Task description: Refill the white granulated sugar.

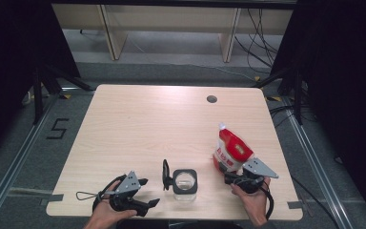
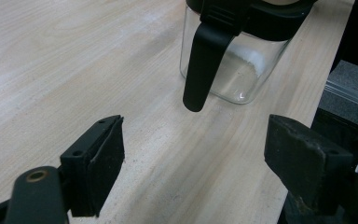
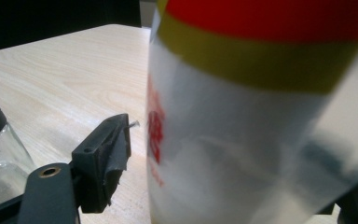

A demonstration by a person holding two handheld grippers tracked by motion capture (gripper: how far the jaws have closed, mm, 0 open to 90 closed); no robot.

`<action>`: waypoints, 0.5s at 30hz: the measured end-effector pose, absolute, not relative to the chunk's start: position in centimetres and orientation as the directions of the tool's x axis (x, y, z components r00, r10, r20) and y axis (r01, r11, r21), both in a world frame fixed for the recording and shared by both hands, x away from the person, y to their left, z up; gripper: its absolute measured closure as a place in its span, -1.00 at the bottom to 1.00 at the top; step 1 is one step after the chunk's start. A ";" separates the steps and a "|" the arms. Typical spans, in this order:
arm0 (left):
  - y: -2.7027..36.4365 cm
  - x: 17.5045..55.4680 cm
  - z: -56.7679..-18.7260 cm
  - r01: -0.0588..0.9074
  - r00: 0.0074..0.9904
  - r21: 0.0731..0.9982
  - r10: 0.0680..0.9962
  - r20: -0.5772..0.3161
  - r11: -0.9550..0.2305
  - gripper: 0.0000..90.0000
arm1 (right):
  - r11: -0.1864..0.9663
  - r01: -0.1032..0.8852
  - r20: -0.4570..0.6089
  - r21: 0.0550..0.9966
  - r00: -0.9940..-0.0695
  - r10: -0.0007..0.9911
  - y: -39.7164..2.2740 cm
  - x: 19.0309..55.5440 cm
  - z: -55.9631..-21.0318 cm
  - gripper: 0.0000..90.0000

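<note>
While the left gripper [image 1: 143, 193] rests low over the near edge of the desk [image 1: 138, 124], its fingers [image 2: 95, 170] stand wide apart with nothing between them. Bare wood shows in the gap. Just ahead of these fingers stands a glass jar [image 1: 185, 183] with a black top. A little white stuff lies in its bottom. The jar's black lid [image 1: 166, 174] is flipped up on the side nearest the left fingers, and in the left gripper view a black flap [image 2: 209, 56] hangs down the front of the glass. The jar is not touched by either gripper.

Past the jar, on the far side of it from the left fingers, is the right gripper [image 1: 229, 177]. A soft bag [image 1: 231, 151] in red, yellow and white, with a small white spout on top, stands upright right between its fingers [image 3: 103, 161]. The fingers sit on both sides of the bag's lower part. Whether they squeeze it or just sit beside it, I cannot tell.
</note>
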State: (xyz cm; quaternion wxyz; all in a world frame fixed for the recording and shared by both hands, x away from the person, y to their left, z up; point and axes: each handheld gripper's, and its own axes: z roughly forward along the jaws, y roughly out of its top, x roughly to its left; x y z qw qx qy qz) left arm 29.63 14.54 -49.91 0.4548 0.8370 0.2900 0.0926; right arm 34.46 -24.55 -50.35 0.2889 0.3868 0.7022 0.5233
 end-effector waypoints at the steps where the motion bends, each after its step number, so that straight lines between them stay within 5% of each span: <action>1: 14.5 29.7 -49.9 0.395 0.818 0.815 0.566 -0.103 -0.423 -0.57 | 0.145 0.269 0.017 0.952 -0.521 0.853 -24.4 34.3 -50.3 -0.47; 15: 14.5 29.7 -50.0 0.397 0.821 0.809 0.561 -0.102 -0.434 -0.57 | 0.173 0.265 -0.004 0.948 -0.537 0.843 -24.4 35.8 -51.3 -0.36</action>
